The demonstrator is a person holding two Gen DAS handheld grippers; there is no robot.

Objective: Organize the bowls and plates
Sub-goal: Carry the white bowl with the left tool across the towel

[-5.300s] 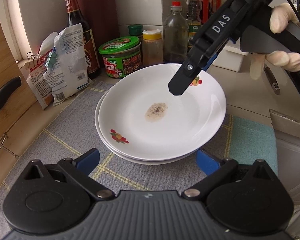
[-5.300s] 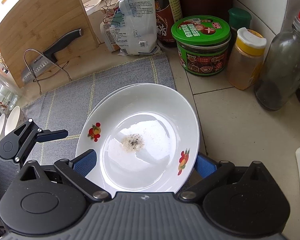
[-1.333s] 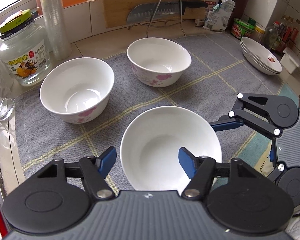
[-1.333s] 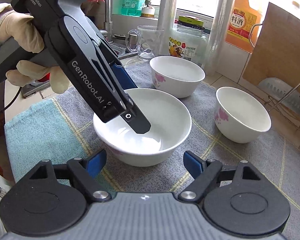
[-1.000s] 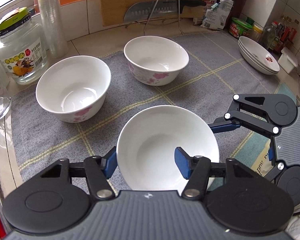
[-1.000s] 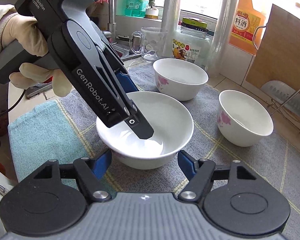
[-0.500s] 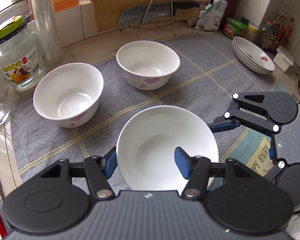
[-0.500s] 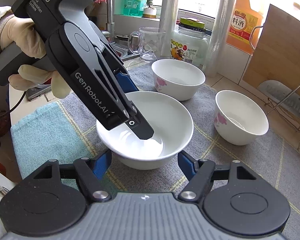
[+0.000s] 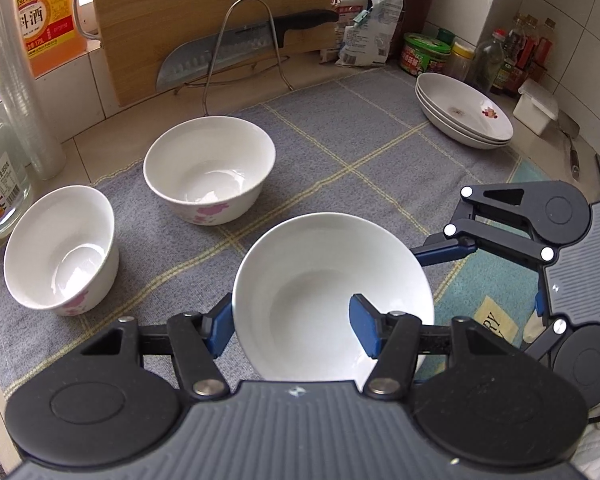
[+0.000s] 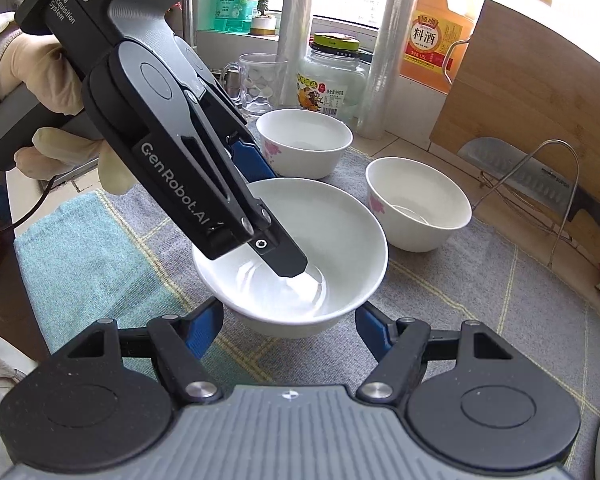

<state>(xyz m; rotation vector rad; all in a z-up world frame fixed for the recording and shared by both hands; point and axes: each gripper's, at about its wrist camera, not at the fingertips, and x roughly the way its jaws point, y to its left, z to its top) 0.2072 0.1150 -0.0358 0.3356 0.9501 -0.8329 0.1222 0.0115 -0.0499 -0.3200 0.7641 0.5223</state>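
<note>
A white bowl, low in the centre of the left wrist view, is being pinched through its wall by the left gripper, one pad outside the rim and one inside. Its opposite sides are being clamped by the right gripper. Two more bowls are being left on the grey mat at centre left. Stacked plates are sitting upper right.

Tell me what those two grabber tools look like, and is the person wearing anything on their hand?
Each tool is mostly black, with grey ribbed bodies, round black pivot discs, silver bolts and blue finger pads. The left tool has white lettering: "DAS" and "GenRobot.AI", with a thin black cable below its handle. The right tool looks the same. The hand wears a pale glove and a light sleeve.
</note>
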